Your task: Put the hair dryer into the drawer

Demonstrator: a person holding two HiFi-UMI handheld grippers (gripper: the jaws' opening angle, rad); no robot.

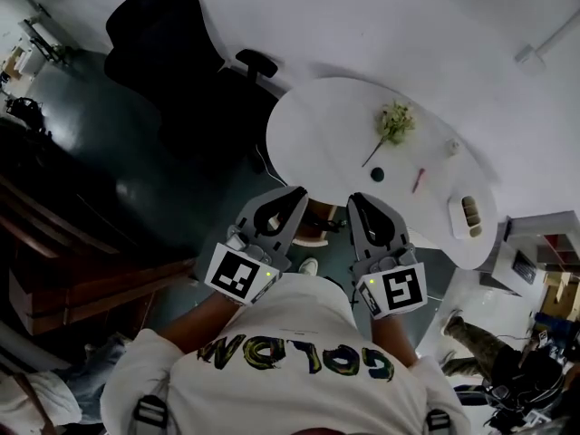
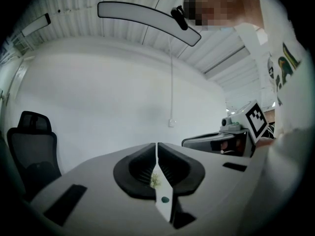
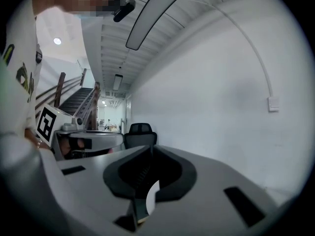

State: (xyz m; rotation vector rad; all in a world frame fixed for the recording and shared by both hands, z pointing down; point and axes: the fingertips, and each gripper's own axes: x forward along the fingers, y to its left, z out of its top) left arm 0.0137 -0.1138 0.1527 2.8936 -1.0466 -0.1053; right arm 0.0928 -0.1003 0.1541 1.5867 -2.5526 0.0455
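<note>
No hair dryer and no drawer show in any view. In the head view my left gripper [image 1: 296, 194] and my right gripper [image 1: 355, 199] are held side by side in front of my white shirt, level, pointing toward a round white table [image 1: 317, 120]. Both are shut with nothing held. In the left gripper view the left gripper [image 2: 156, 149] has its jaws meeting along a thin line, and the right gripper [image 2: 231, 140] shows beside it. In the right gripper view the right gripper [image 3: 149, 150] has its jaws closed together, with the left gripper [image 3: 81, 140] at its side.
On the table lie a green plant sprig [image 1: 393, 123], a small dark object [image 1: 377, 174], a red pen [image 1: 418, 180] and a white box [image 1: 466, 216]. A black office chair [image 1: 172, 57] stands beyond it. Dark wooden stairs [image 1: 72, 279] are at left, white shelving [image 1: 535, 243] at right.
</note>
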